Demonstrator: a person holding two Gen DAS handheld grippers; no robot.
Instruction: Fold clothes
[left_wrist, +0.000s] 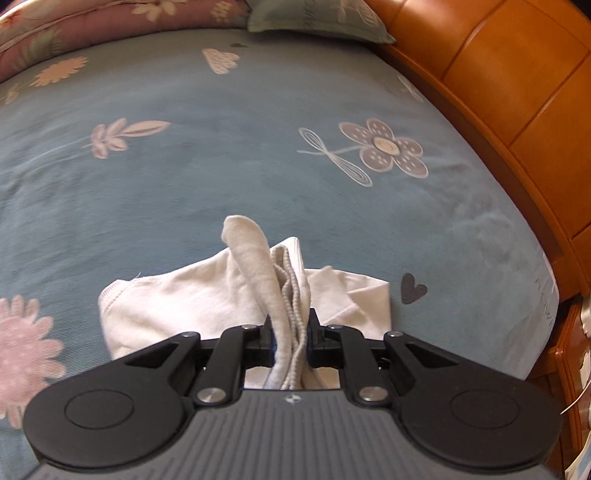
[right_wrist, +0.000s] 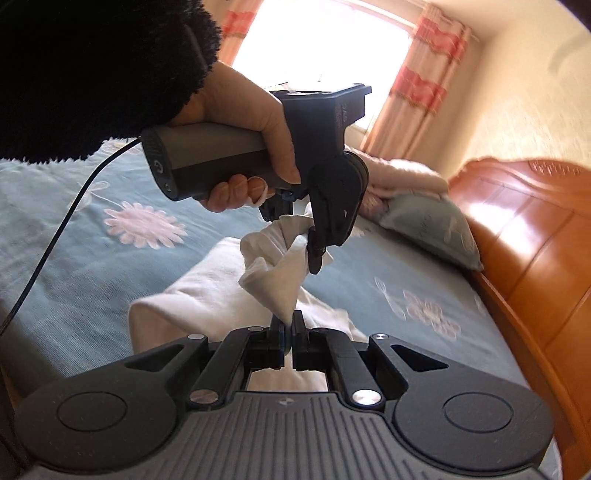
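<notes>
While both claws pinch cloth, the scene reads thus from left to right.

Sleeve: black fuzzy pile (right_wrist: 92, 74), at upper left of the right wrist view.
Hand: the person's left hand (right_wrist: 243, 122) wraps a smooth grey handle with a black cable trailing from its end.
Left gripper: matte black linkages (left_wrist: 290, 332), jaws closed on a thick bunch of the garment, with ribbed hem and soft fleecy inner side standing up between them.
Garment: white knit cloth (left_wrist: 177, 314), crumpled, its lower part lying on the bed, a stitched edge at its left; its upper part is lifted off the sheet.
Right gripper: same black build (right_wrist: 290, 328), jaws nearly together, nipping a thin pointed corner of the garment.
Surface: blue-grey bed sheet (left_wrist: 221, 177), finely woven, printed with pink and white flowers and small dark hearts.
Pillow: grey-green, soft (right_wrist: 432, 229), near the headboard.
Headboard: glossy orange-brown wood (left_wrist: 517, 92), panelled and curved.
Room: cream wall, bright window, pink striped curtains (right_wrist: 421, 85).
</notes>
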